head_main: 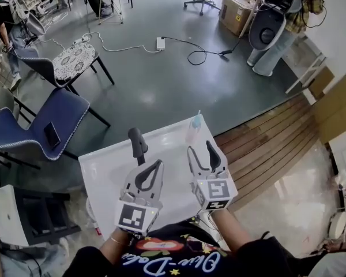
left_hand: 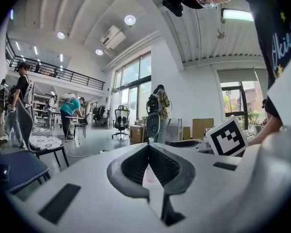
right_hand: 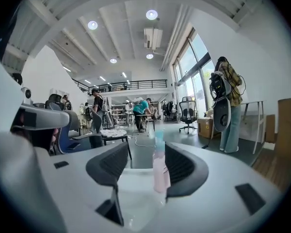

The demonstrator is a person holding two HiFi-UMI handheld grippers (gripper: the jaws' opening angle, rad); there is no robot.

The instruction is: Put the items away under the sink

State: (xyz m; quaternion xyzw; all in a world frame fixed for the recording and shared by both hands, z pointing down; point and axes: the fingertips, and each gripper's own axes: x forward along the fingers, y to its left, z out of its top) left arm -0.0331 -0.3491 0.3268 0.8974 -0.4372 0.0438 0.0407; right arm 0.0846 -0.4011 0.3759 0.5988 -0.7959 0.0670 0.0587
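Indoors, at a white tabletop (head_main: pixel 106 180) in an open workspace, a person holds a pair of tongs in each hand, both pointing away from the body. The right tongs (head_main: pixel 200 147) stand wide open and grip nothing. A slim pink spray bottle (head_main: pixel 194 129) with a teal cap stands upright near the tabletop's far edge, right at their tips. In the right gripper view the bottle (right_hand: pixel 160 171) rises in the gap of the right tongs (right_hand: pixel 146 147), nearer the right-hand jaw; whether it touches that jaw cannot be told. The left tongs (head_main: pixel 159 163) are closed tip to tip and empty, and the left gripper view shows the left tongs (left_hand: pixel 148 147) meeting at their tips with nothing clamped. A dark upright object (head_main: pixel 137 143), too unclear to identify, stands on the tabletop just left of them. Beyond lie a grey floor (head_main: pixel 161 91), a blue chair (head_main: pixel 46 126) and a bystander in a plaid shirt (head_main: pixel 303 4) near the wall.
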